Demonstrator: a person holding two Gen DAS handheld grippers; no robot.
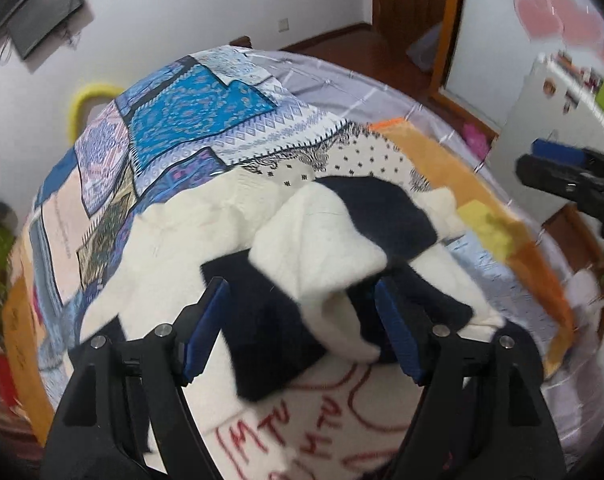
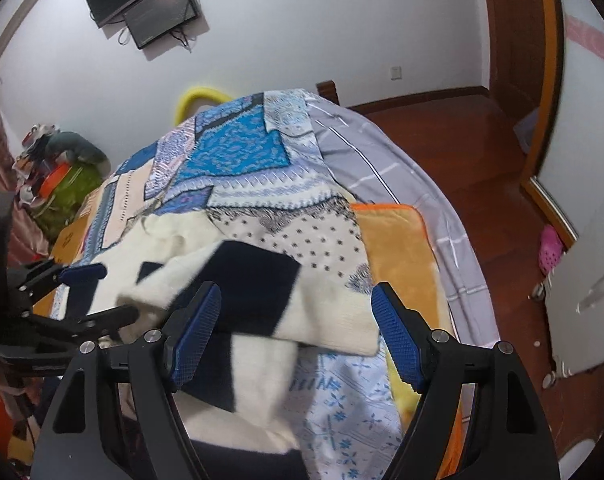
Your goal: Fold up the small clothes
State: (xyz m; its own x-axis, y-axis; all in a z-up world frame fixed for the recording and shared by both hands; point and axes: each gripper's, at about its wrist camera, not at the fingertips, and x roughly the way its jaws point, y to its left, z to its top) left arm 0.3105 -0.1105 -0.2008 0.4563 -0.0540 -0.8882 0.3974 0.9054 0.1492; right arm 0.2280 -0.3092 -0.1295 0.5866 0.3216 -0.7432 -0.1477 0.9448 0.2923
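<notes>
i have the cream and navy sweater (image 2: 262, 304) lying rumpled on the bed (image 2: 382, 160), near its right edge. both my left tool (image 1: 302, 320) and right tool (image 2: 298, 332) stand apart, gripping nothing, poised above the cloth so i can pick the next fold.

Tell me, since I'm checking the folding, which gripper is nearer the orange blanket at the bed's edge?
Right. The right gripper hangs over the cream-and-navy sweater with one of its fingers beside the orange blanket; the left gripper is over the sweater's other side, farther away.
</notes>
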